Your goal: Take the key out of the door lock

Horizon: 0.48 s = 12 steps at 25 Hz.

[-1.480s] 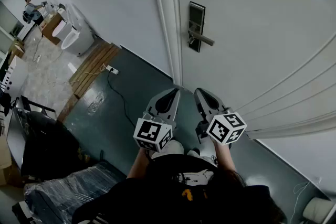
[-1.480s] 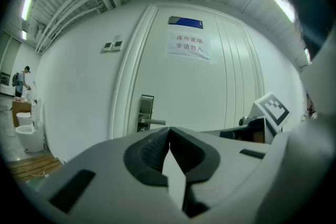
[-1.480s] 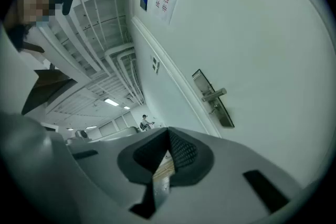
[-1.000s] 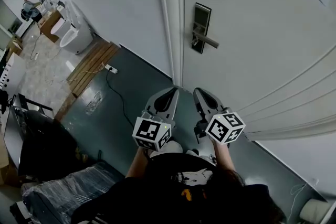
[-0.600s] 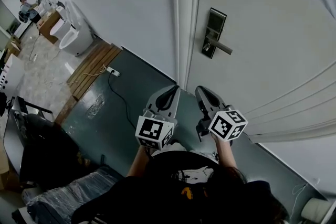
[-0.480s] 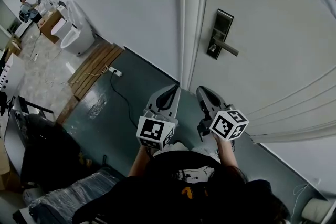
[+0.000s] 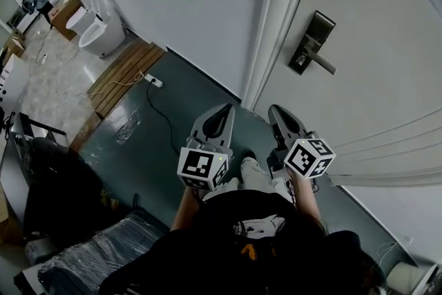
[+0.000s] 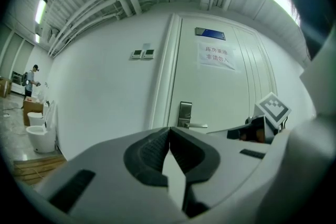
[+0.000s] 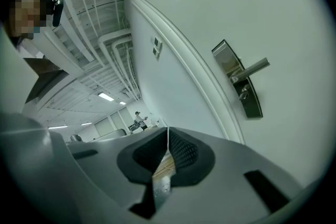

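The view has swung across the door (image 7: 376,17). Within the last 2 seconds the door lock (image 7: 311,45) has slid in the head view from above the 2 grippers out toward 1 o'clock of the right gripper (image 7: 277,110), and the door frame (image 7: 280,17) now stands straight above the pair. Both grippers have travelled along with the body, low and side by side. The lock has come no nearer and is well apart from both.

The left gripper (image 7: 227,109) has its jaws pressed together with nothing between them. The right gripper is closed in the same way and is also empty.

In the right gripper view the lock plate sits at 2 o'clock of the jaws. A small stub that is probably the key (image 9: 242,94) pokes out just below the lever handle (image 9: 253,69). In the head view it is too small to make out.

This reads as the approach and line-up only. The key is in the lock, and a gripper has yet to open, reach in at 1 o'clock and close on it.
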Motion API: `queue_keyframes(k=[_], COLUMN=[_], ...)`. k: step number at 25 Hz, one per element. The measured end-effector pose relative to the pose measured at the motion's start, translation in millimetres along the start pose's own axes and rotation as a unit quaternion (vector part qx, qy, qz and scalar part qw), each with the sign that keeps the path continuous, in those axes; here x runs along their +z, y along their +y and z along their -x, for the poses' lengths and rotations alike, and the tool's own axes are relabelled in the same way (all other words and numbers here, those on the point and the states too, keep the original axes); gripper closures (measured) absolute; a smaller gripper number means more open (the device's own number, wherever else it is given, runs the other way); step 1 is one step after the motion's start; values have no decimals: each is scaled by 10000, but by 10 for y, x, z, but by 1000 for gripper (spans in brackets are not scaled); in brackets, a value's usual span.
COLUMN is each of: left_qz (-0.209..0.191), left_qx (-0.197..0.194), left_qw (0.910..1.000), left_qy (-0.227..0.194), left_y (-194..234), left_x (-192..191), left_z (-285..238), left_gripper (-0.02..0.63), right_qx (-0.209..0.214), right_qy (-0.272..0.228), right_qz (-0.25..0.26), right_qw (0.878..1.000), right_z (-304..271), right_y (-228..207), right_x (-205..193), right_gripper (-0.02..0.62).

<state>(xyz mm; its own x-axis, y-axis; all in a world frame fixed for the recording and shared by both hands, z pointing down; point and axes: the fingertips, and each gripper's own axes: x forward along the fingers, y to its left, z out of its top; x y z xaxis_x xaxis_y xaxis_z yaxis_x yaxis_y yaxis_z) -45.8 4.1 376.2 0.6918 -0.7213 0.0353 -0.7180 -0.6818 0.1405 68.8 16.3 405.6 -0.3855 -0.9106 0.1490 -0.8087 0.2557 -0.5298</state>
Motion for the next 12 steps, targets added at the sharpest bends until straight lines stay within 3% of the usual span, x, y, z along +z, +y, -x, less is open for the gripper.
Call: queue_keyframes(k=[12], left_qz=[-254], left_qx=[456], left_qw=[9986], left_qy=[-129], left_y=[781], left_x=[149], left_z=[-390], left_gripper=[597], right_qx=[342], right_qy=[314], right_qz=[-76], right_qw=[9989], right_z=[-946], right_y=[-40], right_x=[7], right_gripper=[589])
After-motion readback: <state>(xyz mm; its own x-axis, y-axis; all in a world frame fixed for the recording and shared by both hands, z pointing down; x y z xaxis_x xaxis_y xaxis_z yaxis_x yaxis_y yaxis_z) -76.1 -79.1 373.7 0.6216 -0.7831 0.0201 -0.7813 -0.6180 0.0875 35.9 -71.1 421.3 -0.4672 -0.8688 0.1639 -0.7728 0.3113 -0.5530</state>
